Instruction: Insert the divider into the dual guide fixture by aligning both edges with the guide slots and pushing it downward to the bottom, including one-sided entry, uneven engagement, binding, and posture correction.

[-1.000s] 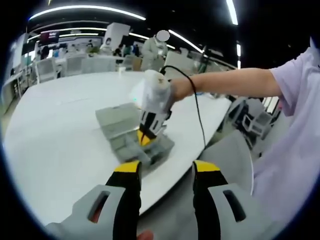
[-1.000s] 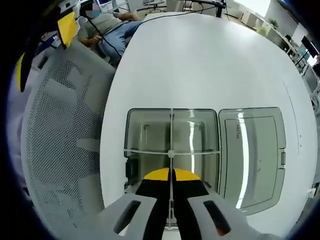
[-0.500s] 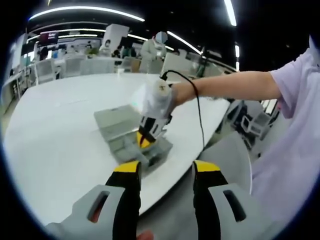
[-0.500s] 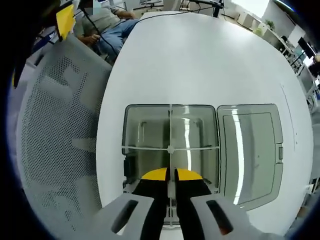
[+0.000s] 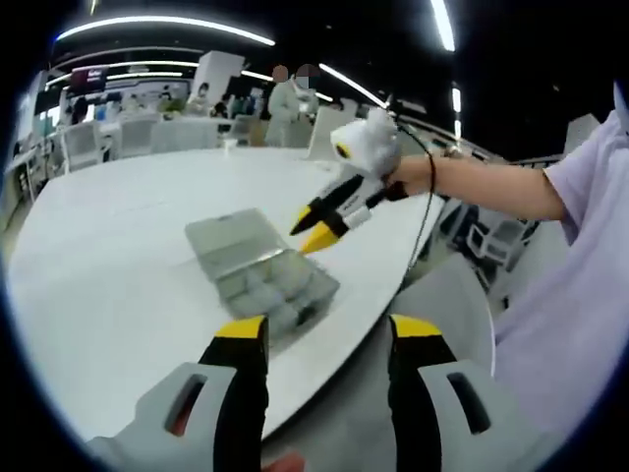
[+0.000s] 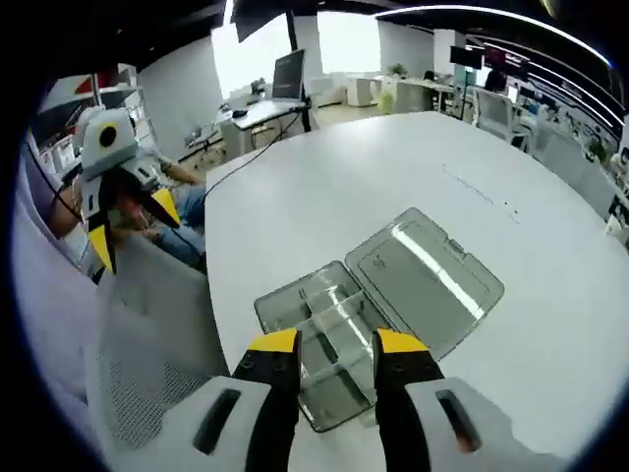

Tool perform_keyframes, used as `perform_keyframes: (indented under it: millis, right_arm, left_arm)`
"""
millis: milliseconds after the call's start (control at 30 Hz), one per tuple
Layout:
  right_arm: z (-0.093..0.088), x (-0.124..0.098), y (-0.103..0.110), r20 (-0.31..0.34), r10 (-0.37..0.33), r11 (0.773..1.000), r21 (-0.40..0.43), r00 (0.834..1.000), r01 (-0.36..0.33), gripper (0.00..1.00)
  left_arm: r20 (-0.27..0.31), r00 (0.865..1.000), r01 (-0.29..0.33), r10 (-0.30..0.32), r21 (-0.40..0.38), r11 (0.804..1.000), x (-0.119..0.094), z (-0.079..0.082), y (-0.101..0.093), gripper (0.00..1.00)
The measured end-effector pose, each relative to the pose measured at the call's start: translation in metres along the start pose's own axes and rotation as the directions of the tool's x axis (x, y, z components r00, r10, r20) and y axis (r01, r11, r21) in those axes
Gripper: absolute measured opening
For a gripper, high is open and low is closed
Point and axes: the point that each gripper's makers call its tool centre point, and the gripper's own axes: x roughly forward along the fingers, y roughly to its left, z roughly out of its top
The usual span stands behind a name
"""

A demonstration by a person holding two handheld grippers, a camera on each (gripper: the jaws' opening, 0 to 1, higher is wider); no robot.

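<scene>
Hovering spread and empty, both tongs (image 5: pixel 316 339) (image 6: pixel 337 341) flank the box (image 6: pixel 334 334), dividers (image 6: pixel 329 317) seated, at twelve o'clock on the worktop (image 6: pixel 393 187).

Translucent grey fixture (image 6: pixel 378 315), white table (image 6: pixel 393 167)

— Left gripper (image 5: pixel 319 339)? Jaws apart, nothing between, yellow tips up; also seen at far left of right gripper view (image 6: pixel 128 221).
— Right gripper (image 6: pixel 336 342)? Jaws parted, empty. In left gripper view (image 5: pixel 316 224), raised, tips angled down-left, bare forearm (image 5: pixel 482 182) stretched behind.
</scene>
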Motion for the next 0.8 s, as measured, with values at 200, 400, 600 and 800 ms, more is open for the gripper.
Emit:
perform_keyframes:
  millis: [200, 400, 600, 800]
  right_arm:
    - [-0.036, -0.037, 0.005, 0.056, -0.077, 0.996, 0.042, 0.995, 0.075, 0.36]
    - [-0.054, -0.064, 0.026, 0.135, -0.146, 0.986, 0.106, 0.980, 0.132, 0.51]
    - [-0.067, -0.082, 0.032, 0.210, -0.229, 0.962, 0.198, 0.951, 0.188, 0.51]
    - [-0.078, -0.089, 0.035, 0.186, -0.200, 0.970, 0.178, 0.962, 0.167, 0.52]
  left_arm:
    - [0.021, 1.000, 0.004, -0.004, -0.014, 1.000, -0.017, -0.004, 0.011, 0.47]
    - [-0.017, 1.000, 0.010, -0.010, -0.005, 1.000, -0.035, -0.014, 0.024, 0.49]
    - [-0.030, 0.999, 0.009, -0.009, 0.007, 1.000, -0.042, -0.016, 0.031, 0.50]
    - [-0.011, 0.999, -0.030, 0.030, -0.008, 1.000, -0.037, -0.014, 0.028, 0.50]
